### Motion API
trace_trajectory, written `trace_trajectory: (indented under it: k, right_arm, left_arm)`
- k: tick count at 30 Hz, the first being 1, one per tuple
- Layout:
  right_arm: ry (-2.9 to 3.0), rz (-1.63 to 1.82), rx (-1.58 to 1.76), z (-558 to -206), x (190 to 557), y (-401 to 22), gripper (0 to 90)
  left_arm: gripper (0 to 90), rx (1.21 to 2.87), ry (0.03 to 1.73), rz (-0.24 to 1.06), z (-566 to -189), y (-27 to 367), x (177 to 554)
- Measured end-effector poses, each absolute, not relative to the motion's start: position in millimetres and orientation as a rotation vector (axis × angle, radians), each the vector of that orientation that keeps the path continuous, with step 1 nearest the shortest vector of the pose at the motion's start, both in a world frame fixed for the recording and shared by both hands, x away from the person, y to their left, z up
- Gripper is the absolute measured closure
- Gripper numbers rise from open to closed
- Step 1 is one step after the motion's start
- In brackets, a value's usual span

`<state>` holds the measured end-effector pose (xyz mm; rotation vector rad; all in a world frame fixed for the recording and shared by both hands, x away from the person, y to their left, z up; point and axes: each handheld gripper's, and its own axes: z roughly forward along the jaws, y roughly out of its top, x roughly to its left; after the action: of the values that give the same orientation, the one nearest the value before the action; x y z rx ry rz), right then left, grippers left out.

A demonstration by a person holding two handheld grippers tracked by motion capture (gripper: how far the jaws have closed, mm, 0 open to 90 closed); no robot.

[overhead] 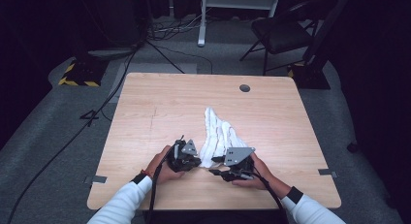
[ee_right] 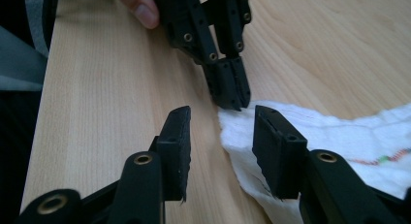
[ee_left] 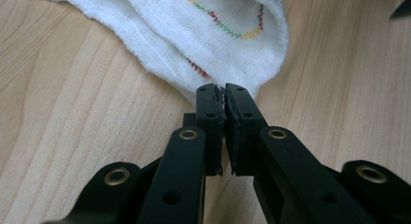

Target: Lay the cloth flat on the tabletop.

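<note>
A crumpled white cloth with coloured zigzag stitching lies on the wooden table, running from the middle toward the near edge. My left gripper is shut on the cloth's near corner; in the left gripper view its jaws meet right at the cloth's edge. My right gripper sits just right of it, pointing left, with its jaws apart. In the right gripper view the open jaws straddle the cloth's edge without pressing it, and the left gripper pinches the corner just beyond.
A round cable hole sits near the table's far edge. Beyond the table stand a black chair, a white desk frame and a stand base with yellow-black stripes. Cables trail over the grey floor at the left.
</note>
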<state>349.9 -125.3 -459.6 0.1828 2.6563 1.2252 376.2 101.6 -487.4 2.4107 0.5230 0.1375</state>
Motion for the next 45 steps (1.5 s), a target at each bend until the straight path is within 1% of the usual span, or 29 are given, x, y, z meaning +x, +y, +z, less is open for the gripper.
trace_trajectory:
  k: [4, 7, 14, 16, 17, 19, 33, 37, 40, 42, 45]
  right_arm:
    - [2.671, 1.175, 0.159, -469, 353, -113, 60.2]
    - [2.680, 1.106, 0.172, -477, 356, -108, 62.8]
    - [2.666, 1.026, 0.211, -482, 363, -115, 79.8]
    - [2.661, 1.022, 0.217, -482, 363, -116, 81.6]
    - [2.657, 1.028, 0.234, -480, 365, -120, 84.5]
    - [2.644, 1.034, 0.253, -478, 367, -124, 86.4]
    - [2.588, 1.091, 0.336, -461, 376, -148, 88.5]
    - [2.561, 1.119, 0.423, -455, 383, -162, 88.5]
    - [2.553, 1.118, 0.467, -455, 386, -165, 88.2]
    - [2.560, 1.117, 0.465, -456, 386, -164, 87.9]
    - [2.582, 1.104, 0.432, -458, 386, -159, 86.9]
  left_arm:
    - [84.8, 2.407, 0.525, 0.136, -488, 101, 376]
    - [84.7, 2.408, 0.523, 0.138, -488, 102, 376]
    - [84.5, 2.410, 0.519, 0.139, -488, 102, 376]
    - [84.5, 2.411, 0.519, 0.140, -488, 102, 376]
    - [84.5, 2.411, 0.517, 0.139, -488, 102, 376]
    - [84.5, 2.411, 0.517, 0.140, -488, 102, 376]
    - [84.2, 2.420, 0.511, 0.115, -487, 102, 372]
    - [83.3, 2.424, 0.492, 0.093, -486, 100, 366]
    - [78.1, 2.432, 0.482, 0.094, -487, 99, 363]
    - [76.8, 2.436, 0.483, 0.103, -486, 99, 365]
    - [68.8, 2.411, 0.517, 0.112, -485, 100, 371]
